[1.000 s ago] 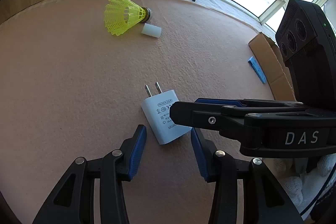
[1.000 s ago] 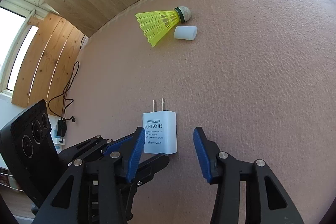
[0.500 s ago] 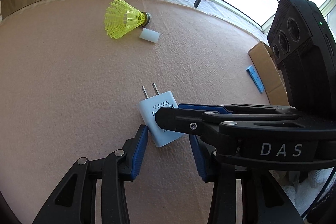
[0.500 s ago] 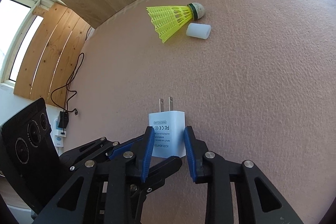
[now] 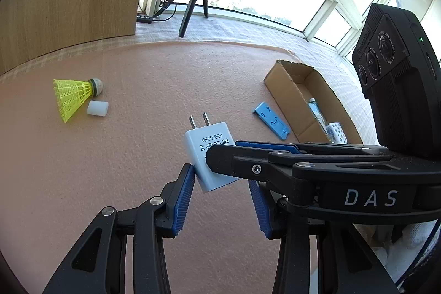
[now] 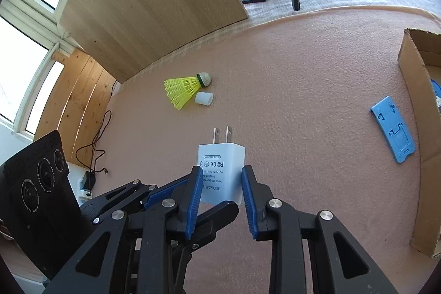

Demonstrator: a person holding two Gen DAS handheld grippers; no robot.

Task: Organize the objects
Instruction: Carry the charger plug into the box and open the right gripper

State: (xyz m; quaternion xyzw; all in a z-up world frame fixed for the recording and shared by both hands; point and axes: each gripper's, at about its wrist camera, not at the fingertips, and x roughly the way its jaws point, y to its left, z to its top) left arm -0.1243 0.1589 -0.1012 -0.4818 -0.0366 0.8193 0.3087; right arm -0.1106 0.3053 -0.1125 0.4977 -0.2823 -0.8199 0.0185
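The right tongs [image 6: 220, 194] are clamped on the white charger [image 6: 222, 174], held off the pink surface [image 6: 289, 79], probably bound for the cardboard box [image 5: 292, 84]. The left tongs [image 5: 220, 200] stand apart beside it, gripping nothing.

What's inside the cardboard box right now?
In the cardboard box: a white dotted roll and a pale blue item. The near end is hidden behind the right hand-held gripper.

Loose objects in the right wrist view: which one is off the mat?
The white power adapter, clamped in the right gripper; shuttlecock, white cylinder and blue bracket lie flat.
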